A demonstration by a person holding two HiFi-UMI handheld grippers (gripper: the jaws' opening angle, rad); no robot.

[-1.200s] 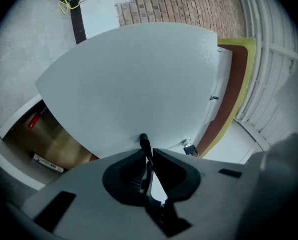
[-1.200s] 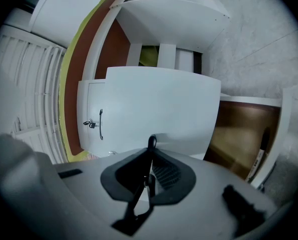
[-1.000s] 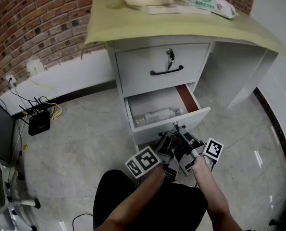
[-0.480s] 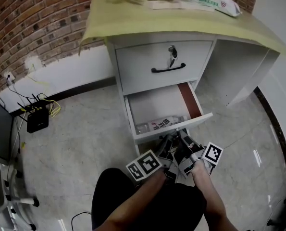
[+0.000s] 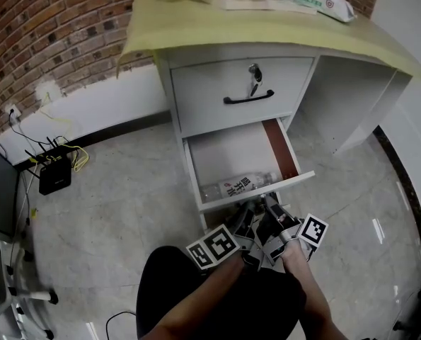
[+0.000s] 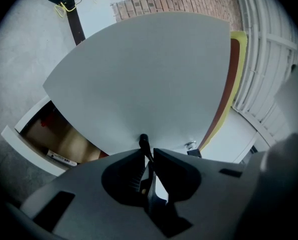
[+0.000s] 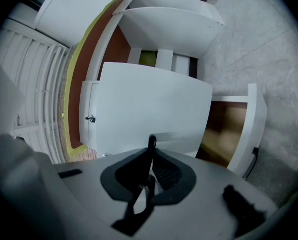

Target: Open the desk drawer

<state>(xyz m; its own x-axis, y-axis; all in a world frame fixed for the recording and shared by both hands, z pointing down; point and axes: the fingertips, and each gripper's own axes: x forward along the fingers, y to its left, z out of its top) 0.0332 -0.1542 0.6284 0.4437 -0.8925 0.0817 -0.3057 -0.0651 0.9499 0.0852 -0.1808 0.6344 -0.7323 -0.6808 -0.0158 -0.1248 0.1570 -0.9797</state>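
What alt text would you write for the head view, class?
A white desk has its lower drawer pulled open, a bottle lying inside, and a person's left gripper and right gripper grip its handle. The upper drawer, key in its lock, is shut.

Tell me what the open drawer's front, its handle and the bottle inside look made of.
Drawer front: smooth matt white, likely laminated or painted board. Handle: thin black bar, probably coated metal; plastic is possible. Bottle: see-through body with a printed label, so apparently clear plastic.
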